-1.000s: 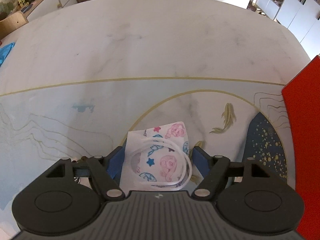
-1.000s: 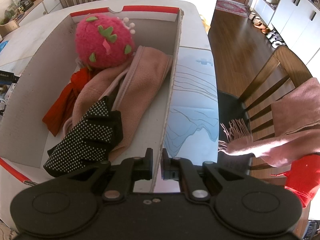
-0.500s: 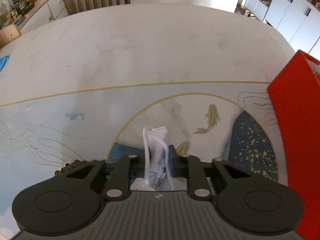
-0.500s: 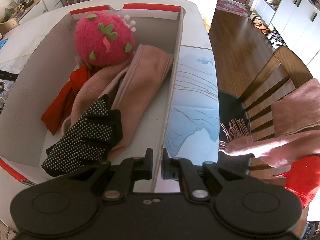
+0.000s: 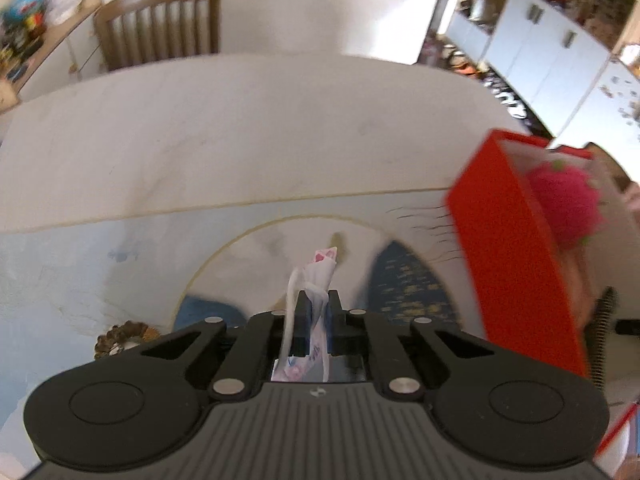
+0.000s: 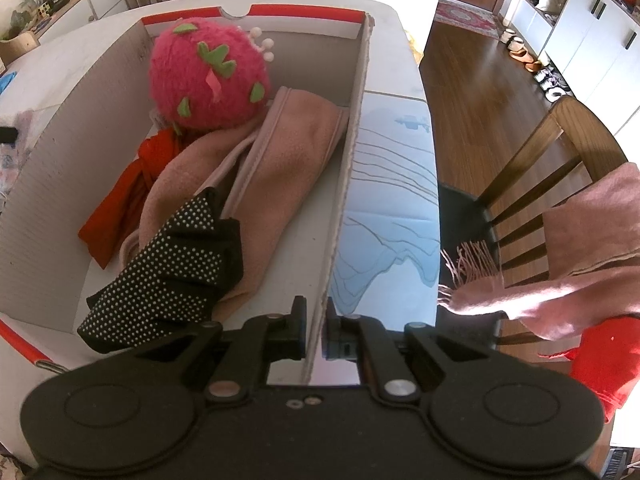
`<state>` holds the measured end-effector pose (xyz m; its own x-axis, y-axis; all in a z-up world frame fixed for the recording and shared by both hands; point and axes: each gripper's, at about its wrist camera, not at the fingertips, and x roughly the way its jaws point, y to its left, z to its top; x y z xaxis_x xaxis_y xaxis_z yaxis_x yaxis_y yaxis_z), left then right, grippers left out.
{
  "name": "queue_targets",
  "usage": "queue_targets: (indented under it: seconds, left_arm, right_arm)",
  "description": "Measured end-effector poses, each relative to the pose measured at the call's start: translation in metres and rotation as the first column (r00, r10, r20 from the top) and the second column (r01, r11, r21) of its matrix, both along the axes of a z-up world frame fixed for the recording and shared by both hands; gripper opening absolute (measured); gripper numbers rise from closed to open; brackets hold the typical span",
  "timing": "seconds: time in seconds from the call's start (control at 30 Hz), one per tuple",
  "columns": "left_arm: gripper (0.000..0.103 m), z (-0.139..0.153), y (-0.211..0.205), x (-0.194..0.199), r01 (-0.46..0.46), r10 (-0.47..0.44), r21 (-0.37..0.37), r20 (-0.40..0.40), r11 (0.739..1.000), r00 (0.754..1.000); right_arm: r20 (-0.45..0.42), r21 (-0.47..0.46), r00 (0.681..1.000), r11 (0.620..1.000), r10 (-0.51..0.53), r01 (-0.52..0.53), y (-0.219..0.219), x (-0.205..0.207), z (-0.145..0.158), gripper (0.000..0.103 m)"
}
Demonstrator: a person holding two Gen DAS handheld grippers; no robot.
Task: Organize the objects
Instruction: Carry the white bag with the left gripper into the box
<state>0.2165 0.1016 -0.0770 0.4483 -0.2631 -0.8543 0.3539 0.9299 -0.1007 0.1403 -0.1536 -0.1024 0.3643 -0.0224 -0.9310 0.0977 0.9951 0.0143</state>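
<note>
Two grippers are both clamped tight. The left gripper (image 5: 316, 304) pinches a folded face mask (image 5: 320, 270), white with pink print, its ear loop trailing down between the fingers, and holds it clear above the table (image 5: 240, 128). The right gripper (image 6: 314, 320) is closed on the near side wall of the cardboard box (image 6: 352, 152), one finger inside the box and one outside.

Inside the box lie a black cloth with white dots (image 6: 168, 276) nearest the gripper, a pink towel (image 6: 272, 168) along the wall, a red cloth (image 6: 124, 196) partly under the towel, and a pink strawberry plush (image 6: 208, 76) at the far end.

Beside the box the table carries a pale blue printed mat (image 6: 384, 200). A wooden chair (image 6: 532, 176) draped with a pink fringed scarf (image 6: 560, 260) stands just past the table edge.

Only the left view shows the mask, the box's red outer wall (image 5: 516, 240) to its right, a brown beaded ring (image 5: 124, 334) on the mat, and another chair (image 5: 160, 24) at the far side. Only the right view shows the box's full contents.
</note>
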Motion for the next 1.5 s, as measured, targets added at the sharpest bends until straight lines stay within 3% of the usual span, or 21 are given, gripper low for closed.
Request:
queue_targets:
  seconds: [0.43,0.7,1.07,1.5]
  left_arm:
    - [0.006,0.063,-0.044,-0.033,0.156,-0.15,-0.091,0.075,0.984,0.986]
    - [0.006,0.089,-0.098,-0.063,0.34,-0.327,-0.138,0.105,0.93,0.939]
    - [0.006,0.061,-0.181,-0.093,0.508,-0.509,-0.137,0.029,0.85,0.86]
    - [0.006,0.007,-0.227,-0.095,0.535,-0.548,-0.132,-0.102,0.835,0.83]
  right_arm:
    - [0.008,0.008,1.0,1.0,0.003,-0.003,-0.001,0.0,-0.001,0.006]
    - [0.009,0.011,1.0,1.0,0.003,-0.003,-0.001,0.0,0.0,0.006]
    - [0.013,0.016,1.0,1.0,0.002,-0.002,-0.002,-0.001,0.0,0.007]
    - [0.014,0.018,1.0,1.0,0.006,-0.006,-0.002,0.0,0.0,0.007]
